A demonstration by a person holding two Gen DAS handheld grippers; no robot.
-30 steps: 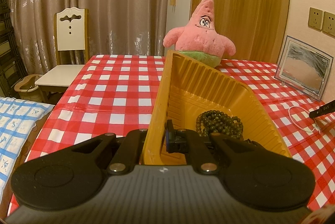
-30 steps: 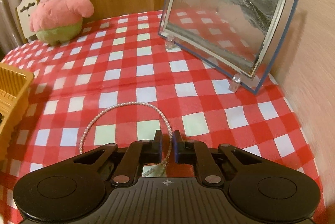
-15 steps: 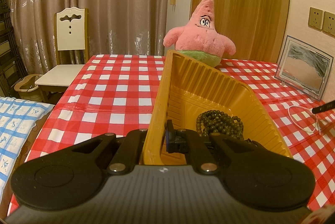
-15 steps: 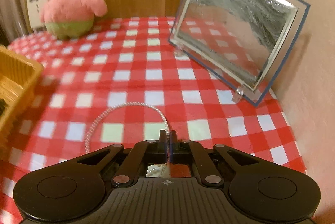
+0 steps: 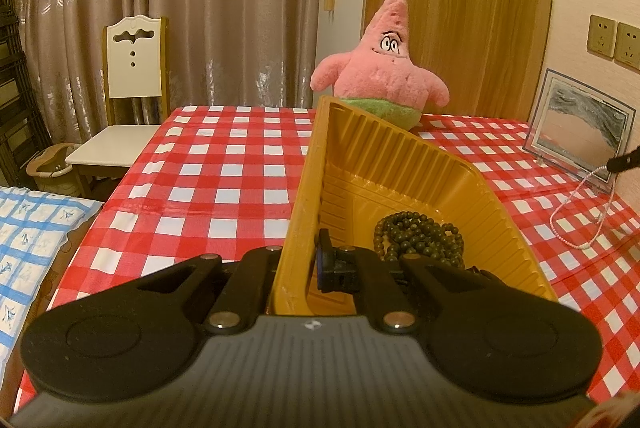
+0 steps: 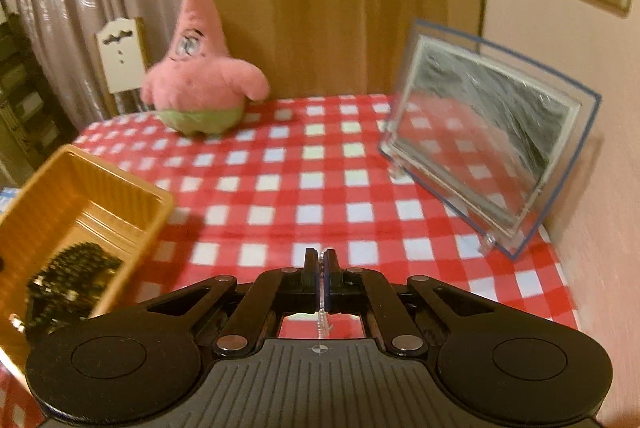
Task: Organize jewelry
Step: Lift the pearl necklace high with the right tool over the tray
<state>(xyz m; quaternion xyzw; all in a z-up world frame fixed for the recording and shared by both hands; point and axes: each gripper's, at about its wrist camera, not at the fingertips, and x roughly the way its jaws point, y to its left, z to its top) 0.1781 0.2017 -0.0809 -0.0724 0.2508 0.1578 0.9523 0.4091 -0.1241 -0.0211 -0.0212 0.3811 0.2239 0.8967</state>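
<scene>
My left gripper (image 5: 310, 260) is shut on the near left wall of a ribbed yellow tray (image 5: 380, 156), which stands on the red-checked table. A dark green bead bracelet (image 5: 420, 236) lies heaped inside the tray. In the right wrist view my right gripper (image 6: 321, 258) is shut on a thin white pearl necklace (image 6: 321, 320), and only a short strand shows between the fingers. The left wrist view shows that necklace (image 5: 576, 216) hanging in a loop from the right gripper's tip (image 5: 624, 162), above the cloth to the right of the tray. The tray (image 6: 100, 184) is at the lower left of the right gripper.
A pink starfish plush (image 5: 384, 68) sits at the far edge behind the tray. A glass sand-picture frame (image 6: 492, 144) leans by the right wall. A white chair (image 5: 128, 108) stands beyond the table's left edge, and a blue-checked cloth (image 5: 32, 240) lies below it.
The right gripper shut on the pearl necklace and rose, lifting it off the cloth so it now hangs. The left gripper and the tray stayed put.
</scene>
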